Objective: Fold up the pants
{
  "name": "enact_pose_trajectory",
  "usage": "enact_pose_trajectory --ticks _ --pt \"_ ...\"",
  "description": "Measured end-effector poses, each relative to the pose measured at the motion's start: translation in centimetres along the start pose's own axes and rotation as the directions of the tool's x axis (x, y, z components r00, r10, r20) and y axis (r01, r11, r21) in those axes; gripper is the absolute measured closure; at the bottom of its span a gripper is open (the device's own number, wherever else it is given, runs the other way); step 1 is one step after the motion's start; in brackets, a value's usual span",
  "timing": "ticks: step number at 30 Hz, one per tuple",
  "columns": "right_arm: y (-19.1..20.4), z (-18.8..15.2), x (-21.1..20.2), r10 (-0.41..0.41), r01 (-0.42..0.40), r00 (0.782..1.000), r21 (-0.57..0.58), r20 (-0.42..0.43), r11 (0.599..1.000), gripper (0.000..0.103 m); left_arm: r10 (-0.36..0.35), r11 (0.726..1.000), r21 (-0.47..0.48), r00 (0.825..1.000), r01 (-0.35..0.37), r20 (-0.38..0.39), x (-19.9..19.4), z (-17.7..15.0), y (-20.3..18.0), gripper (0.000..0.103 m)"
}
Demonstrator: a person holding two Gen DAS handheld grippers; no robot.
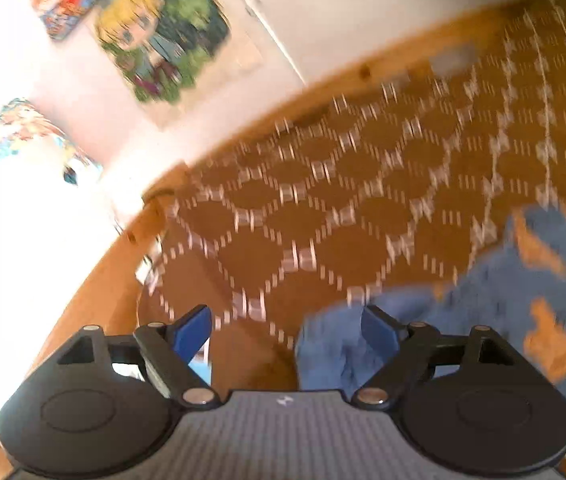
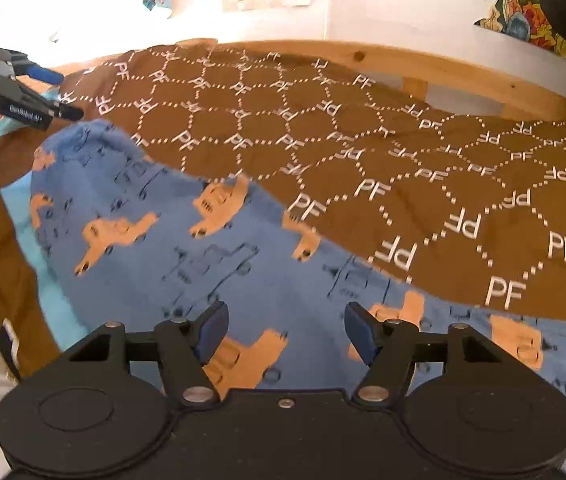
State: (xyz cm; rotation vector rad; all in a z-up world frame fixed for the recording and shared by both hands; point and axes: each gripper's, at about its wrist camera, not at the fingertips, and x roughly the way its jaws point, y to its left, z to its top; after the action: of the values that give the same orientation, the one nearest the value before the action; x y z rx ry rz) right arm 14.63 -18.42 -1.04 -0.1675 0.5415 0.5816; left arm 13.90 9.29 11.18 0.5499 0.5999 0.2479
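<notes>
The pants (image 2: 155,224) are blue with orange digger prints and lie on a brown bedspread (image 2: 423,168) with white "PF" marks. My right gripper (image 2: 286,330) is open and empty, just above the pants. My left gripper (image 1: 287,328) is open and empty; its right finger (image 1: 379,332) is against the edge of the pants (image 1: 523,280), and the view is blurred by motion. In the right wrist view the left gripper (image 2: 53,94) shows at the far left, above the far end of the pants.
A wooden bed frame (image 2: 403,60) runs along the far edge of the bedspread (image 1: 323,208), with a white wall and colourful posters (image 1: 163,32) behind. A light blue sheet (image 2: 43,272) shows under the pants at the left. A patterned cushion (image 2: 523,20) is at far right.
</notes>
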Motion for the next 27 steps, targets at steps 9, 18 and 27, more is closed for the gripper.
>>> enact_pose_trajectory --ticks 9,18,27 --pt "-1.3 8.6 8.1 0.210 -0.210 0.978 -0.049 0.006 0.977 0.039 -0.292 0.945 0.100 0.943 0.310 -0.162 6.9 1.4 -1.0 0.039" --pt "-1.9 10.6 14.6 0.267 -0.270 0.961 -0.036 -0.074 0.962 0.101 -0.238 0.942 0.182 0.945 0.280 -0.223 8.9 1.7 -1.2 0.077" --pt "-2.4 9.5 11.5 0.129 -0.129 0.991 -0.007 -0.024 0.992 0.049 -0.161 0.986 0.015 0.968 0.167 -0.192 8.3 1.6 0.7 0.032"
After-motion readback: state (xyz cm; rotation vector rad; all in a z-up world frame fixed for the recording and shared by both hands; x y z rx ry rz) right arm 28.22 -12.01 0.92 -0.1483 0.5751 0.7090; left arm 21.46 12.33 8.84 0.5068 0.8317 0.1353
